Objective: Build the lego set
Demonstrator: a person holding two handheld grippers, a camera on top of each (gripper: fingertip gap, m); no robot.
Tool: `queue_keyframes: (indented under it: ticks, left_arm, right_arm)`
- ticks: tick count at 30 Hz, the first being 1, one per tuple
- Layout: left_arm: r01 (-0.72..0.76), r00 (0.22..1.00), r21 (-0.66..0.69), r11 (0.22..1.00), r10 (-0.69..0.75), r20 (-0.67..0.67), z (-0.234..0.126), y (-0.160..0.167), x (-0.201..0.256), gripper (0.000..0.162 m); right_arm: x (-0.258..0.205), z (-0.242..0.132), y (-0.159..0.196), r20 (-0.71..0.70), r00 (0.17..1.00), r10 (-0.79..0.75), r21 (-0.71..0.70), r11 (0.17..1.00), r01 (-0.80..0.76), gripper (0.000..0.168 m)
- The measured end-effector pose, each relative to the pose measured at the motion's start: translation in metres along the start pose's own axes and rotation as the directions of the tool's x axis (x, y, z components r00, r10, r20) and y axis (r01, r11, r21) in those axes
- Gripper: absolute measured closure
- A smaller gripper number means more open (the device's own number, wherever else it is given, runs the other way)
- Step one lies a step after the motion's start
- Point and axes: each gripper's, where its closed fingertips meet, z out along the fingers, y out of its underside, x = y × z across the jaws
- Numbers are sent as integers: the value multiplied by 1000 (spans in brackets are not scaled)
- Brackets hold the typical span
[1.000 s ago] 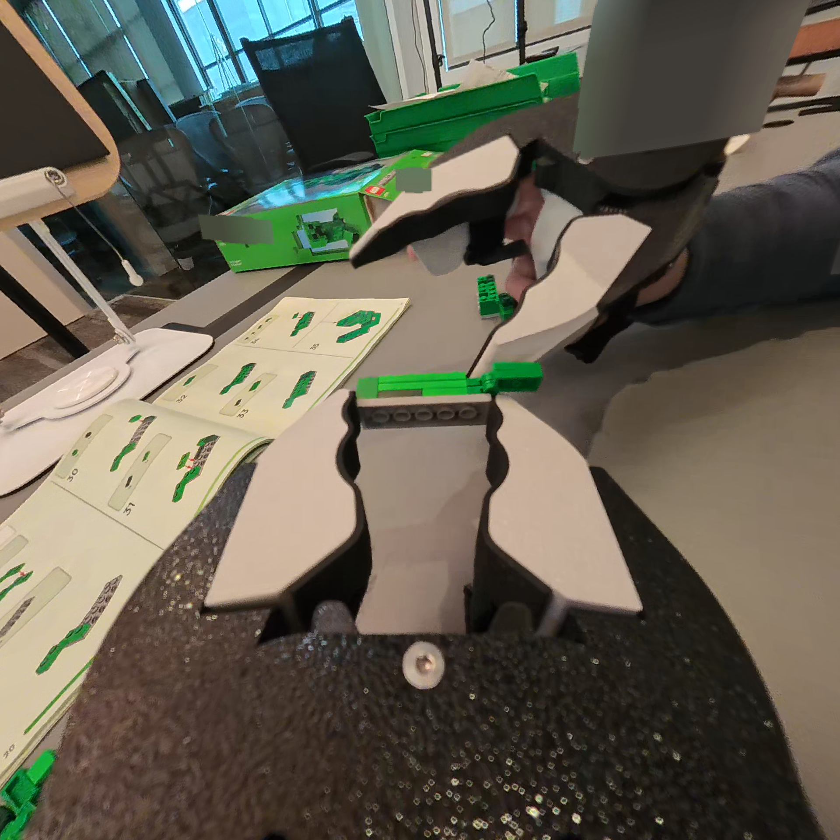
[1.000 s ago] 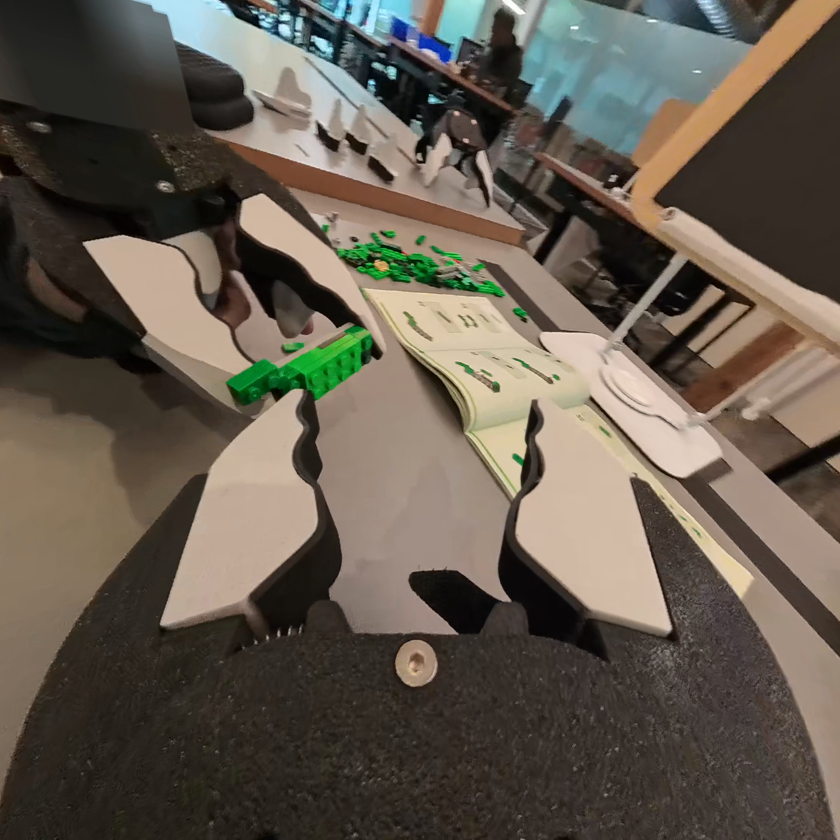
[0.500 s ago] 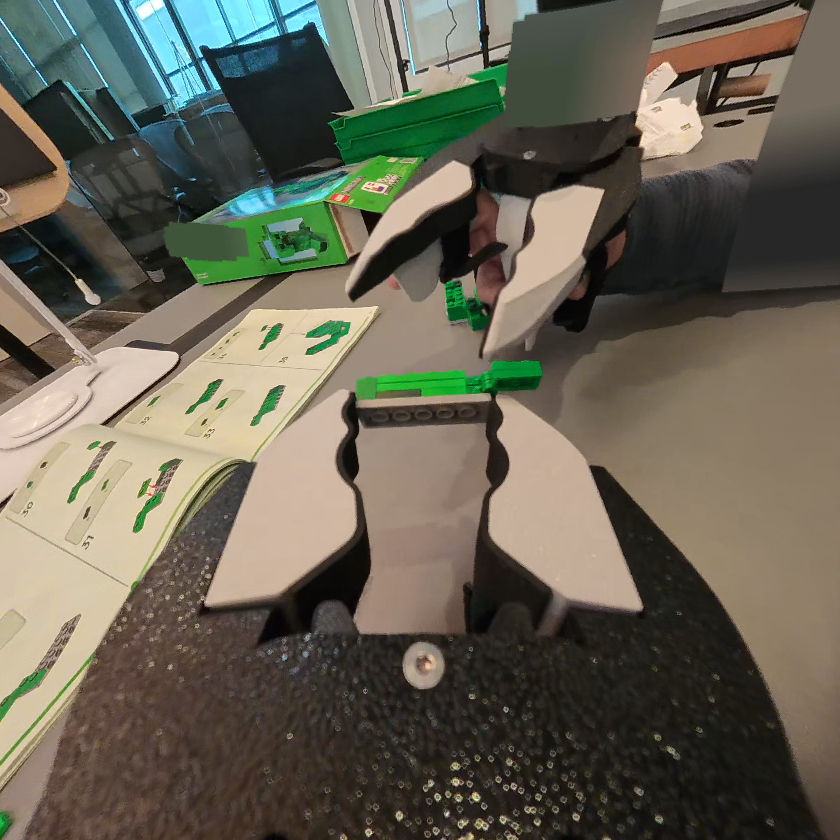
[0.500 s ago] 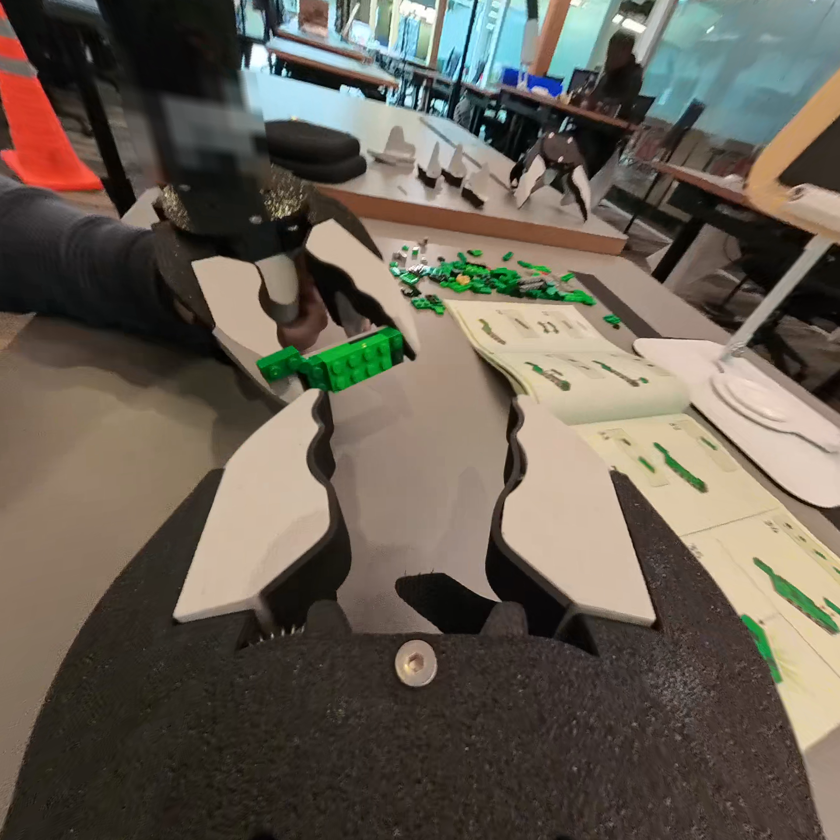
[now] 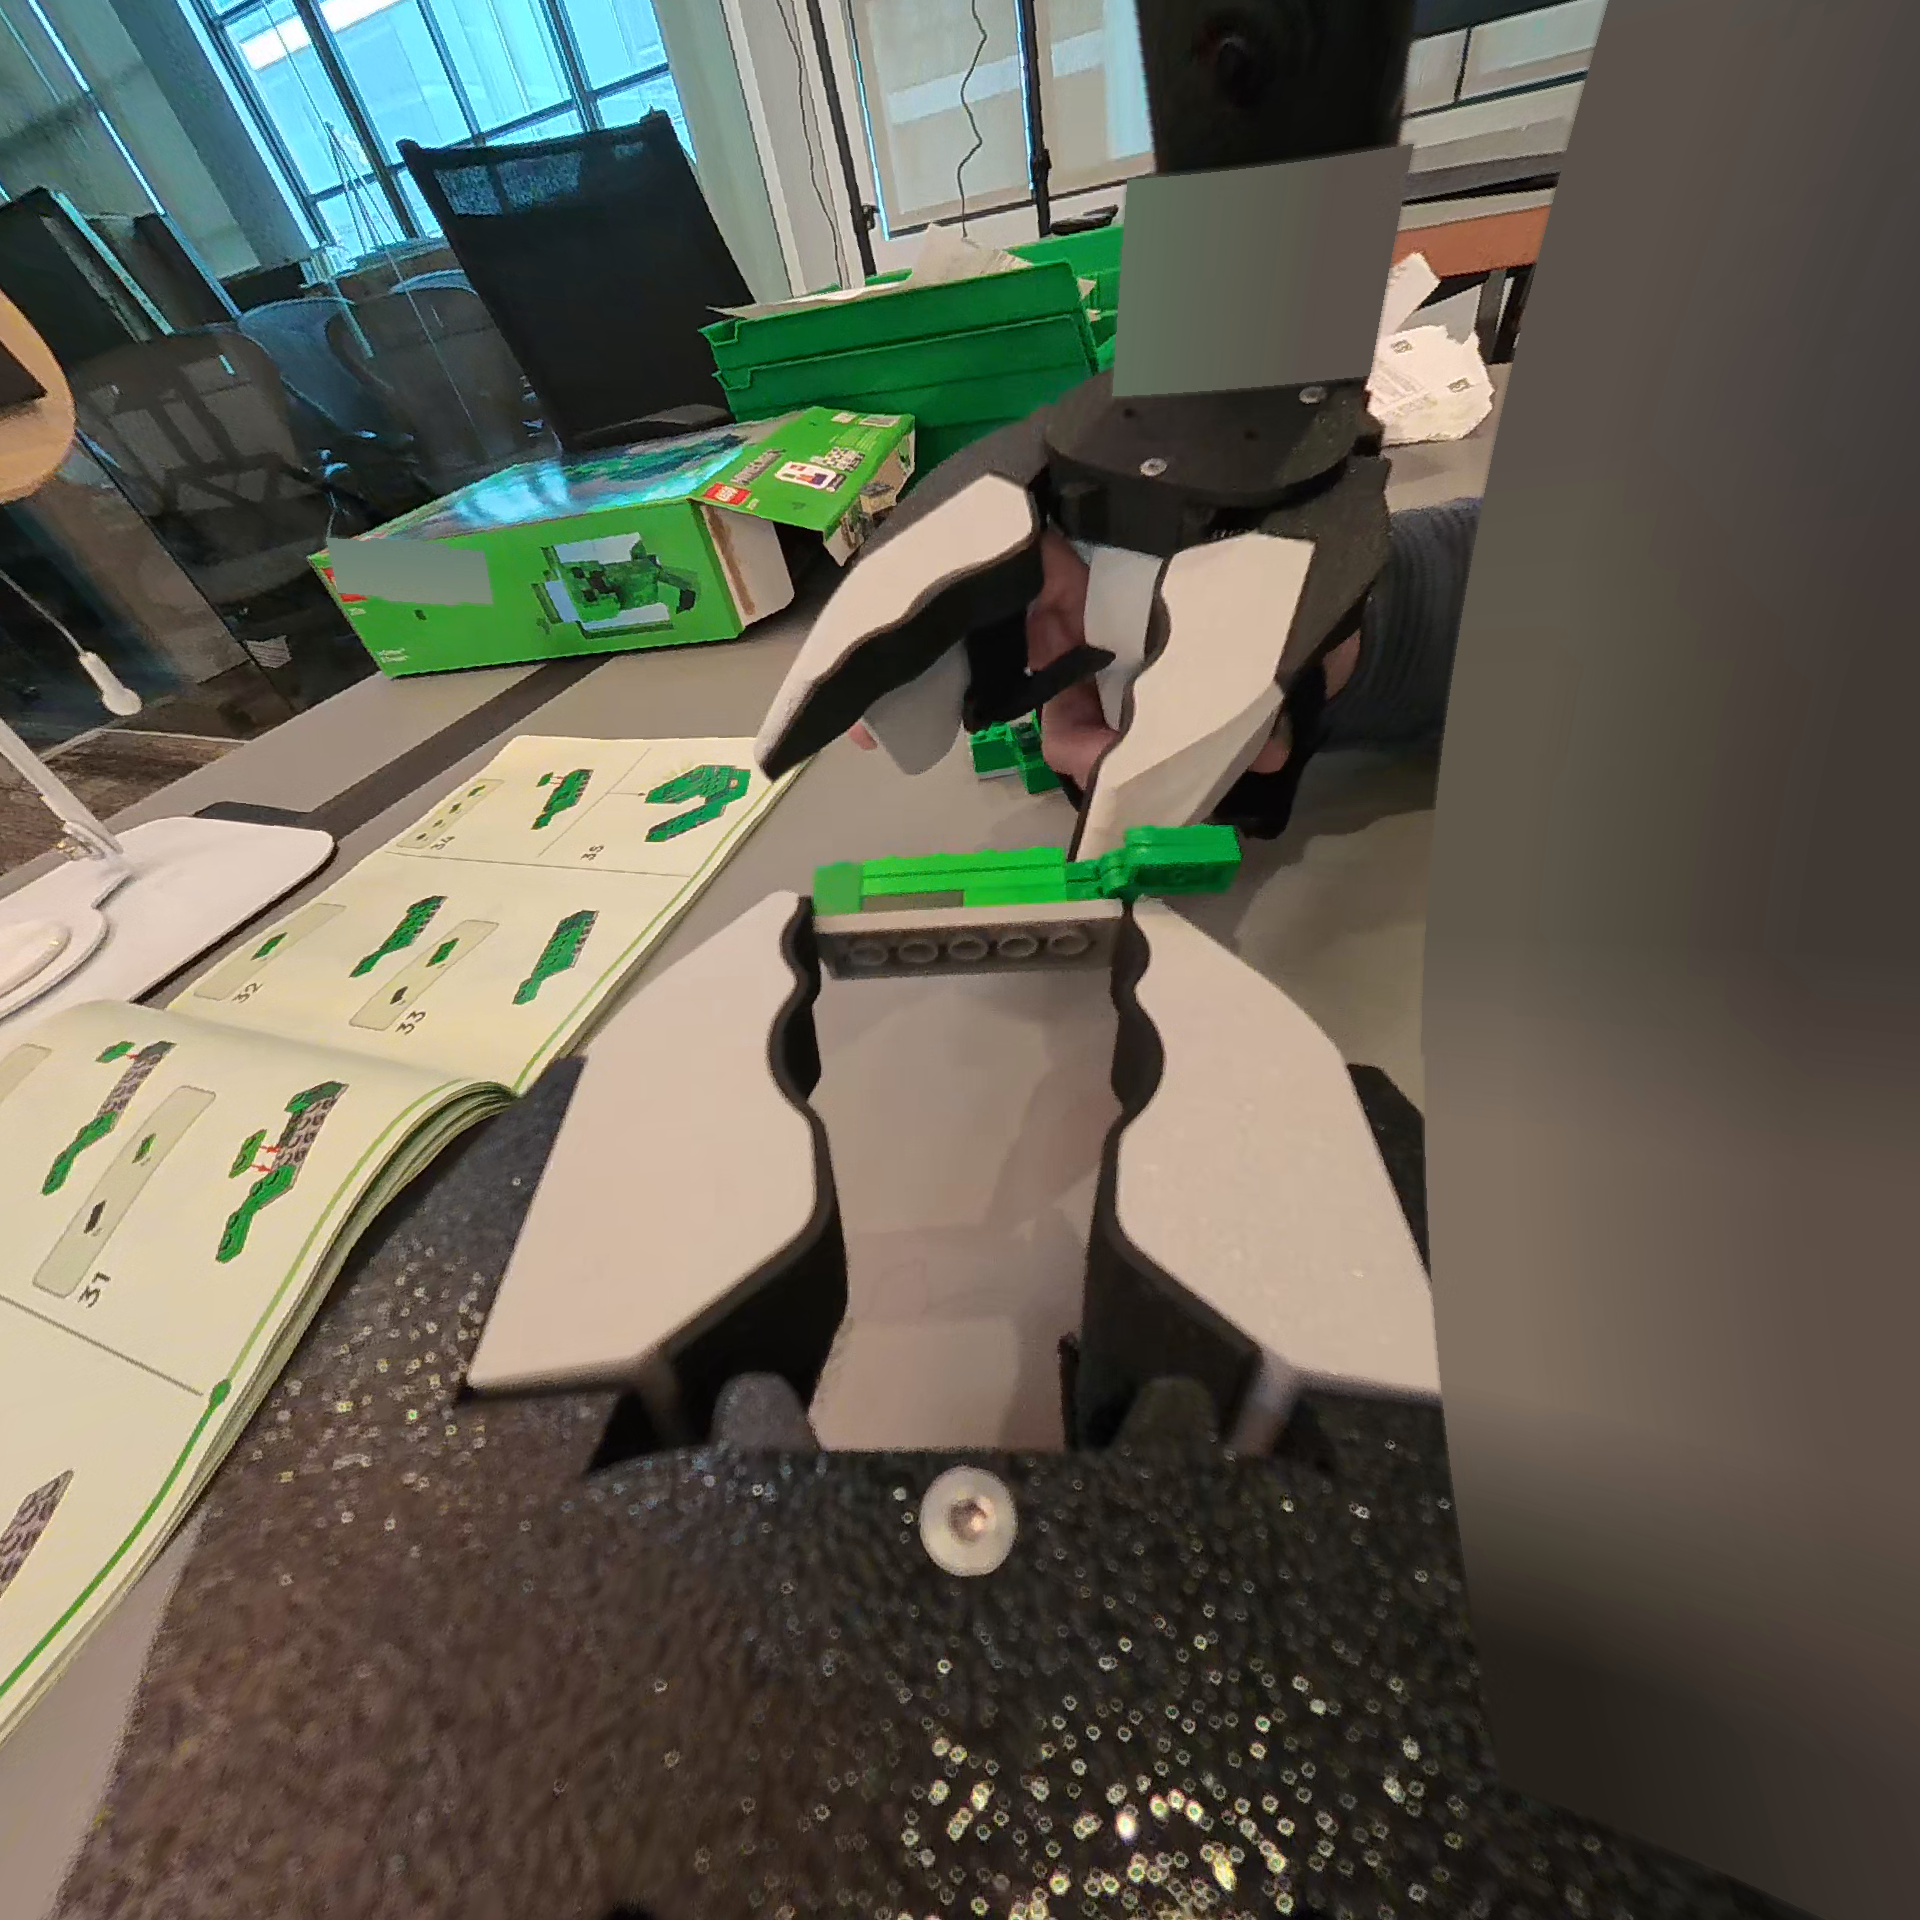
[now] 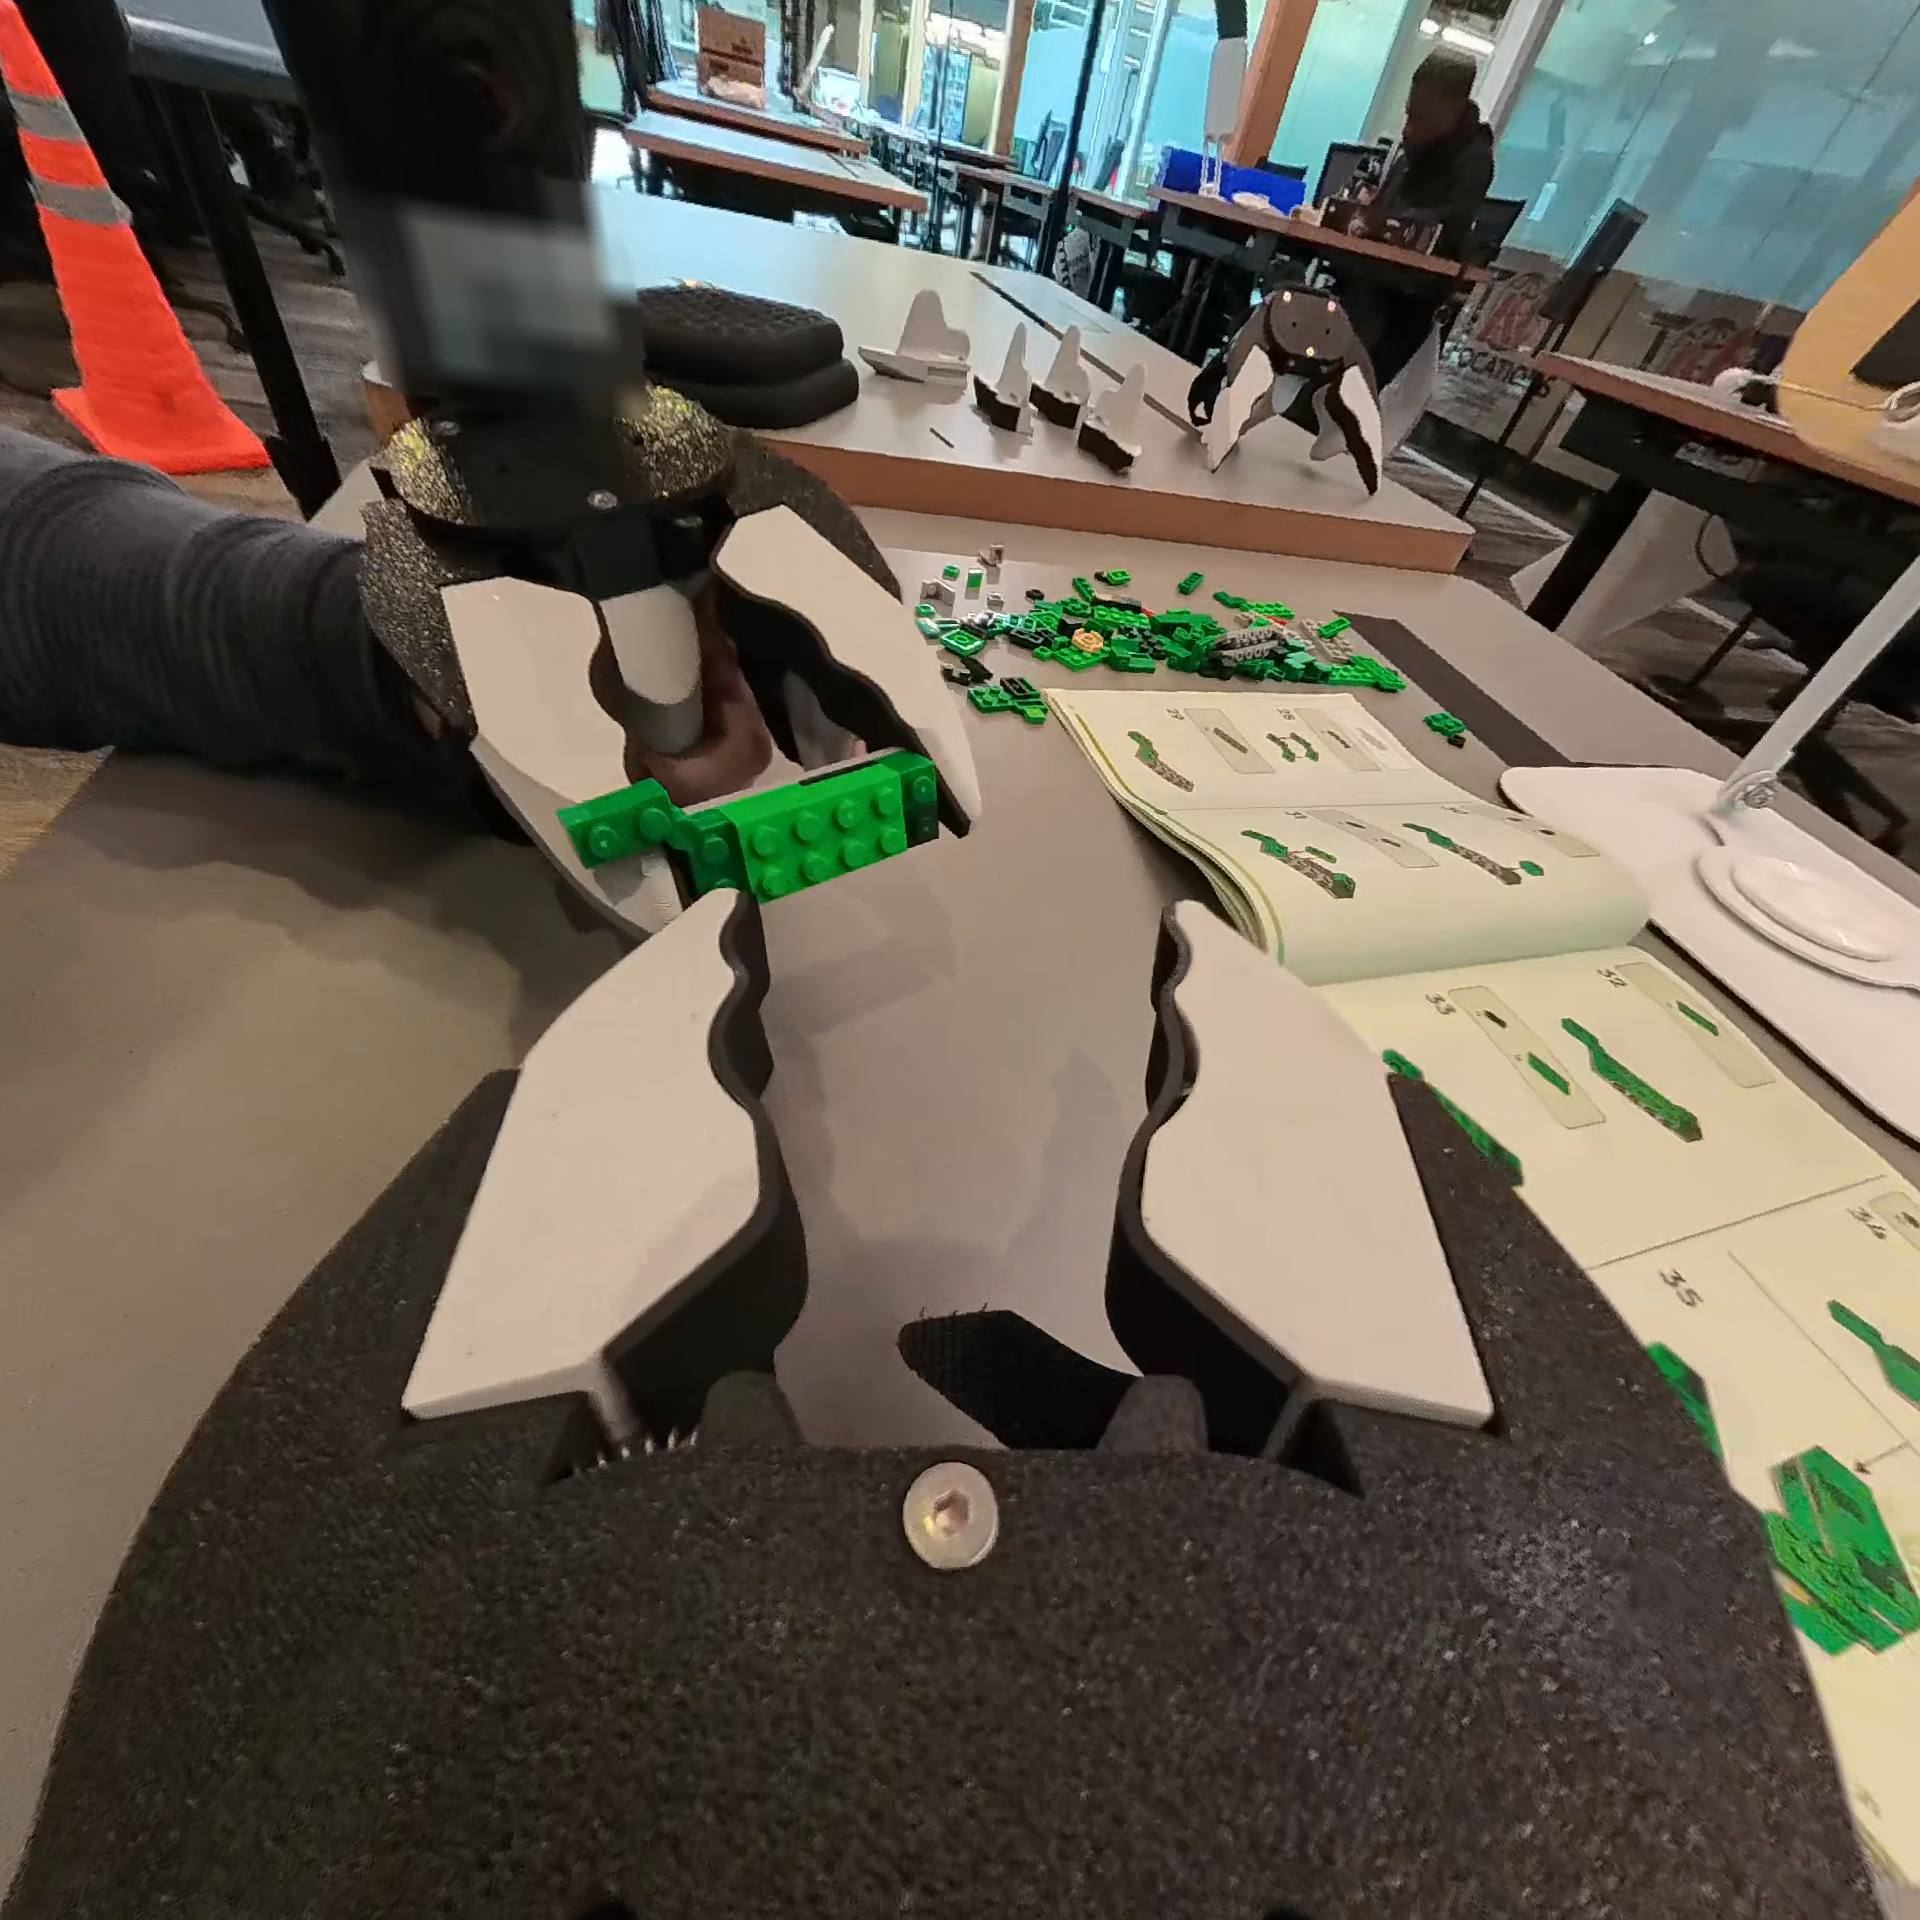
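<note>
**A:** On the grey counter (image 6: 260,1039), what is each tool doing?

**B:** The left tool (image 5: 966,925) is clamped on a partly built green and grey brick assembly (image 5: 997,883), held at its fingertips just above the counter. A narrower green section sticks out past one finger. The right tool (image 6: 961,914) has its jaws spread and holds nothing. In the left wrist view one of its fingers (image 5: 1195,686) reaches down to the protruding end of the assembly; whether it touches, I cannot tell.

**A:** Which step does that look like?

**B:** Mid-build, I would judge. The instruction booklet (image 6: 1403,831) lies open just beside the tools, its pages showing a long green piece growing. No loose brick is in the empty tool, so the next move probably calls for picking one from the pile (image 6: 1153,634) farther along the counter and then pressing it onto the studs while the left tool keeps the assembly level.

**A:** Counts?

**B:** Two tools. One held assembly. One booklet. One pile of loose bricks, too many and too small to count. One small green brick cluster (image 5: 1013,743) on the counter beyond the right tool. One green set box (image 5: 582,561), open at one end, at the far edge.
</note>
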Motion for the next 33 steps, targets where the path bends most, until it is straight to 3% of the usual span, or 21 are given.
queue_keyframes:
  ticks: [9, 19, 28, 33]
  left_arm:
    - [-31, 998, -36, 999, 33, 49, 1, 5, -5, 108]
    - [-262, 919, -212, 941, 310, 244, -2, 11, -23, 108]
    - [-416, 818, -354, 838, 515, 256, 2, 24, -27, 108]
    - [-418, 820, -357, 835, 516, 247, 4, 31, -26, 108]
  right_arm:
    - [0, 0, -6, 13, 998, 69, 31, 997, -69, 98]
    - [8, 7, 7, -33, 973, 227, -36, 973, -228, 100]
    - [10, 15, 24, -89, 958, 274, -125, 951, -284, 99]
    - [16, 13, 28, -129, 945, 301, -131, 939, -317, 102]
